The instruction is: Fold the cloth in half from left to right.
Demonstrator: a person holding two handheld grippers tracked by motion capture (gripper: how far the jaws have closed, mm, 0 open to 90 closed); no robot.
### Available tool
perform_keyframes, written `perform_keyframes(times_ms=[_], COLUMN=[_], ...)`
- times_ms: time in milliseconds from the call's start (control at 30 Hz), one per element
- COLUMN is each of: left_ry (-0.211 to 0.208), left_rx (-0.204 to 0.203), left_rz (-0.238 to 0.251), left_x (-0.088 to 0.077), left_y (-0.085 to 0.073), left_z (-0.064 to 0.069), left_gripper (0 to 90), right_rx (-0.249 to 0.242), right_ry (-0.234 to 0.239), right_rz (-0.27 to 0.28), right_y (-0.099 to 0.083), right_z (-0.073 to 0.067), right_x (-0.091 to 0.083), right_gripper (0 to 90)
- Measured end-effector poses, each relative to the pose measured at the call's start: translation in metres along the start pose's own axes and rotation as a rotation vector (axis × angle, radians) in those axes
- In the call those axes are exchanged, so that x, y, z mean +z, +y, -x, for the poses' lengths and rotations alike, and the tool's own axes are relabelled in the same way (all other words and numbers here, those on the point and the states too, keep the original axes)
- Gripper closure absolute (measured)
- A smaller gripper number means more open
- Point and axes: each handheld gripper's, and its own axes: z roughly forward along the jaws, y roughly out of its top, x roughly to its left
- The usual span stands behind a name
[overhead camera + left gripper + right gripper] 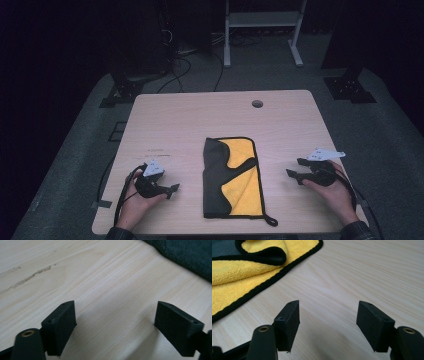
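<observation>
A folded cloth [232, 177], yellow on one face and dark grey on the other with black trim, lies in the middle of the wooden table [200, 120]. My left gripper [172, 189] rests low on the table to the cloth's left, pointing toward it, open with bare wood between its jaws [115, 322]; the grey cloth edge [190, 257] lies ahead at the upper right. My right gripper [294, 171] is to the cloth's right, pointing at it, open over bare wood [328, 322]. The yellow cloth [244, 272] lies ahead at its upper left.
A round cable hole [257, 104] sits near the table's far edge. Beyond the table stand a white frame [262, 30] and dark stands with cables on the grey floor. Each hand is near the table's front edge.
</observation>
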Motion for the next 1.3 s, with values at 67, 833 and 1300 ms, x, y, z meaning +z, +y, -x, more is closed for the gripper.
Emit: perform_keyframes(times_ms=[67, 833, 1300], left_ry=[0.001, -0.01, -0.009], left_rx=[0.0, 0.009, 0.009], left_rz=[0.0, -0.017, -0.016], left_x=[0.0, 0.003, 0.003], left_y=[-0.001, -0.001, -0.001], left_z=[0.0, -0.001, -0.001], left_gripper=[9.2, 0.0, 0.0], right_rx=[-0.004, -0.091, -0.144], right_ry=[0.004, 0.164, 0.25], right_rz=[0.006, 0.066, 0.048], right_y=[0.003, 0.067, 0.088], right_z=[-0.002, -0.034, -0.062], right_x=[0.001, 0.028, 0.062], right_gripper=[34.4, 50.5, 57.5])
